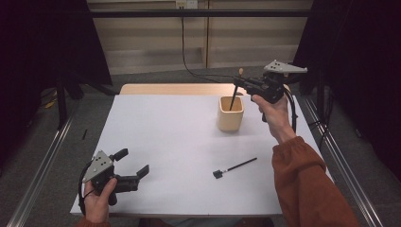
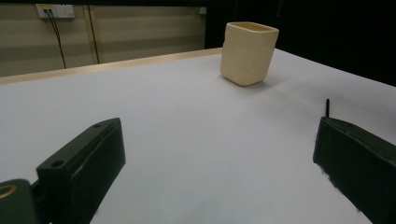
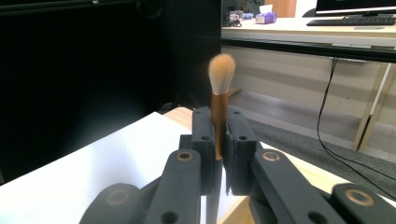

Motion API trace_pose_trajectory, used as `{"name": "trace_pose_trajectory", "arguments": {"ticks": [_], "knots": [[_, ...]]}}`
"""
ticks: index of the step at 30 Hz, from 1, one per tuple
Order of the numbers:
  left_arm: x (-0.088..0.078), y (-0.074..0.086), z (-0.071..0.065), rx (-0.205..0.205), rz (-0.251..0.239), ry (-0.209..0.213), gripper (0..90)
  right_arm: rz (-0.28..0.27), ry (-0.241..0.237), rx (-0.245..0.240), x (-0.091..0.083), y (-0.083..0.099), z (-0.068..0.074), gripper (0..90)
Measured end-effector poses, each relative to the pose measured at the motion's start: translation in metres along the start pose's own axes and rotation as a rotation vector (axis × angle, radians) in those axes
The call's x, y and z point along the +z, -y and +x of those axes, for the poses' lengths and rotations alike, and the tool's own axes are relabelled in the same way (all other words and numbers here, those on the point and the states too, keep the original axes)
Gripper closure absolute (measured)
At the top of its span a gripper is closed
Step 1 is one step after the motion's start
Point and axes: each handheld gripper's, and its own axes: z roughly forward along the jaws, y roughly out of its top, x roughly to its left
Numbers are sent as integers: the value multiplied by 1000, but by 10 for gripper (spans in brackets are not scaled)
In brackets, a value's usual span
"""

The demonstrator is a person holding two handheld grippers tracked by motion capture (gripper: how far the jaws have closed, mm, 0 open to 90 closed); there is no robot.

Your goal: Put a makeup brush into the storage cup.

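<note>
Holding our left gripper (image 1: pixel 134 163) nearest us, well short of the cup (image 1: pixel 230 115) and to its left, we keep its jaws spread wide over the white table (image 1: pixel 165 137) with nothing between them. Closer to the cup, on its near side, a black brush (image 1: pixel 235 167) lies flat on the table. Just beyond and to the right of the cup, our right gripper (image 1: pixel 239 82) pinches a makeup brush (image 3: pixel 219 100), bristles up, its dark handle slanting down into the cup.
</note>
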Motion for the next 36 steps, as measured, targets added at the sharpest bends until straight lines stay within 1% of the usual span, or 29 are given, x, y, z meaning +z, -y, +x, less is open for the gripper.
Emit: {"name": "trace_pose_trajectory", "arguments": {"ticks": [6,8,10,11,13,17,20,23,33,36], "knots": [[0,0,0,3,2,-1,16,32,24,-13,12,-4,-5,839],[0,0,0,0,5,-13,16,38,27,-14,16,-3,-7,839],[0,0,0,-3,4,-25,16,43,39,-2,19,-1,-10,839],[0,0,0,-3,5,-25,16,45,42,0,20,1,-11,839],[1,1,0,-10,10,-28,15,48,47,1,22,1,-12,839],[1,1,0,-7,7,-23,15,54,52,-2,25,3,-13,839],[1,1,0,-3,8,-20,15,69,59,-3,28,7,-14,839],[1,1,0,-15,6,-15,15,89,69,-21,31,9,-15,839],[1,1,0,-10,6,-19,16,89,82,-6,33,19,-21,839],[1,1,0,-2,10,-23,15,94,85,-4,33,22,-22,839]]}}
